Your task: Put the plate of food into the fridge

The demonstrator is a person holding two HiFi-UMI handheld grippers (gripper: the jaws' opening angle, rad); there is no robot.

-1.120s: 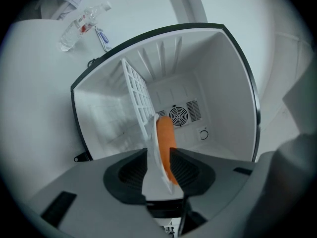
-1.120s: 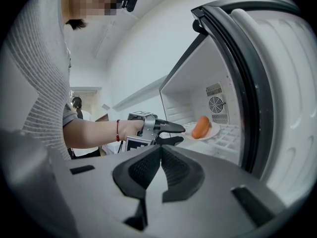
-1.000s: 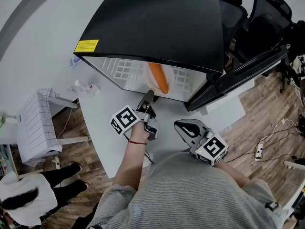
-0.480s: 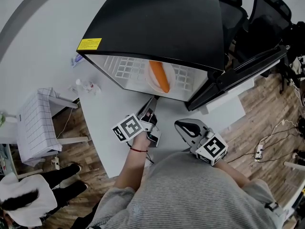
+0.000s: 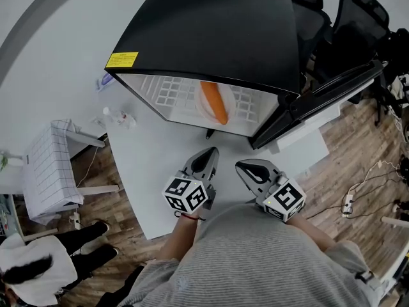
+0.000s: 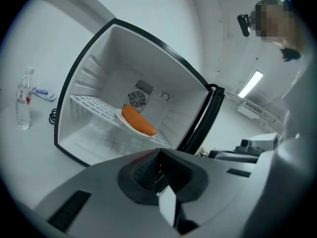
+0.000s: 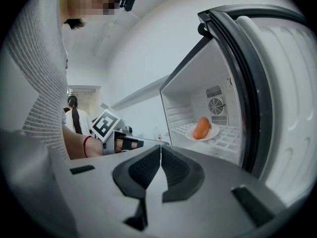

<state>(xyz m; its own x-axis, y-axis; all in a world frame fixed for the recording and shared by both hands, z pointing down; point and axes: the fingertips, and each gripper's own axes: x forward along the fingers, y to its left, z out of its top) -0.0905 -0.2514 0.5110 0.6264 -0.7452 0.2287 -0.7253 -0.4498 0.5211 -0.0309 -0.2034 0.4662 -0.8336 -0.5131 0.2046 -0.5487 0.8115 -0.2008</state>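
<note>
On the wire shelf [image 6: 94, 104] inside the fridge [image 5: 211, 31] sits a white plate [image 6: 122, 117] with one long orange food piece [image 6: 139, 122]. Only the gripper views show the fan [image 6: 136, 99] behind it. Before the fridge, the left gripper's [image 5: 210, 152] jaws have just closed on nothing, and the right gripper's [image 5: 241, 166] jaws meet, also empty.

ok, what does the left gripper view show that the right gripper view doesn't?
Left gripper view only: a water bottle standing on the table left of the fridge, and a lit ceiling light.
Right gripper view only: the left gripper, its tongs just closed on nothing, and the inner side of the fridge door.
Both: the open fridge with the plate of food on its wire shelf, and the fan grille behind it.
</note>
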